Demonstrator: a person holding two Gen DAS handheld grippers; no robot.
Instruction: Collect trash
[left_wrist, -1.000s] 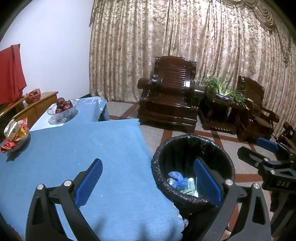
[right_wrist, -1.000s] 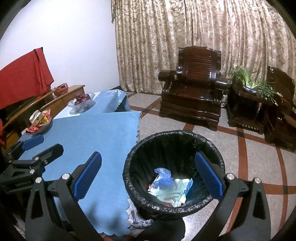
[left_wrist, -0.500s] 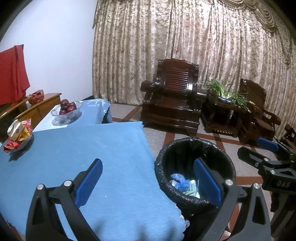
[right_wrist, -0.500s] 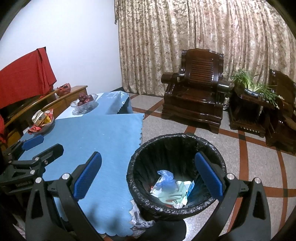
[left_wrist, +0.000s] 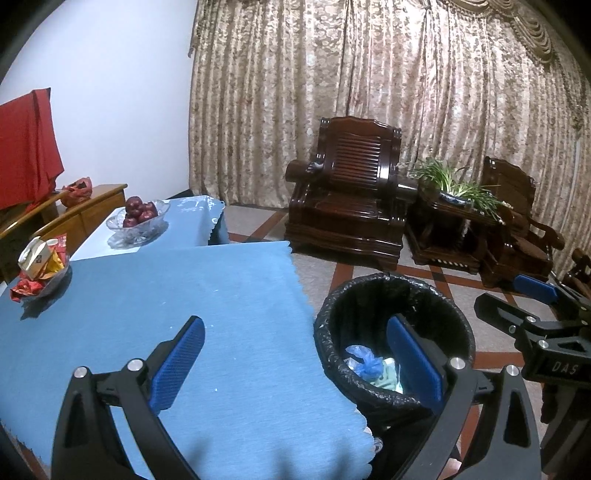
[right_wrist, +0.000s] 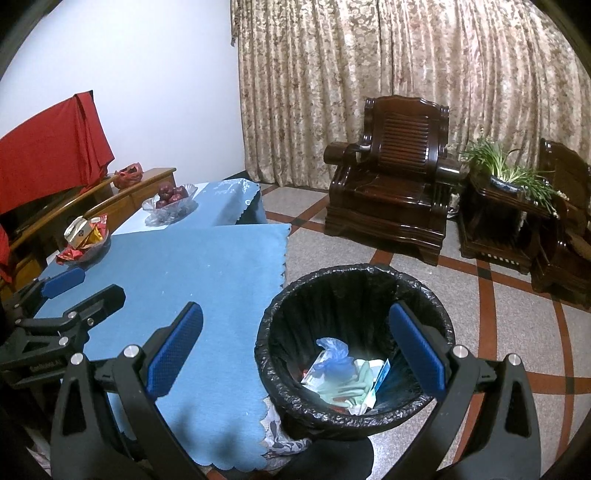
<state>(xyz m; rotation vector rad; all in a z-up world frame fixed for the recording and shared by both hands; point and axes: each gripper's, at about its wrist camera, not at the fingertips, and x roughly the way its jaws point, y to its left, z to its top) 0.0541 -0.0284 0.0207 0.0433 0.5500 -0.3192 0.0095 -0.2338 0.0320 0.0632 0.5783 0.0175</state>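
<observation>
Tools — left (left_wrist: 295, 354), right (right_wrist: 295, 350) — both spread, empty, "DAS" lettering on right tool.

We see a plain blue cloth-covered tabletop (right_wrist: 207, 266), a round bin with glossy black liner (right_wrist: 354, 291), beige floral-patterned curtains (left_wrist: 388, 92), dark brown wooden armchair (right_wrist: 399, 184), speckled grey floor with red-brown stripes (right_wrist: 487, 306), and blue-padded black tools (right_wrist: 295, 347).

Fruit bowl (left_wrist: 138, 221) on blue table (left_wrist: 221, 295); wooden armchair (right_wrist: 391, 199), plant (right_wrist: 513, 177) before curtain (left_wrist: 369, 92).
</observation>
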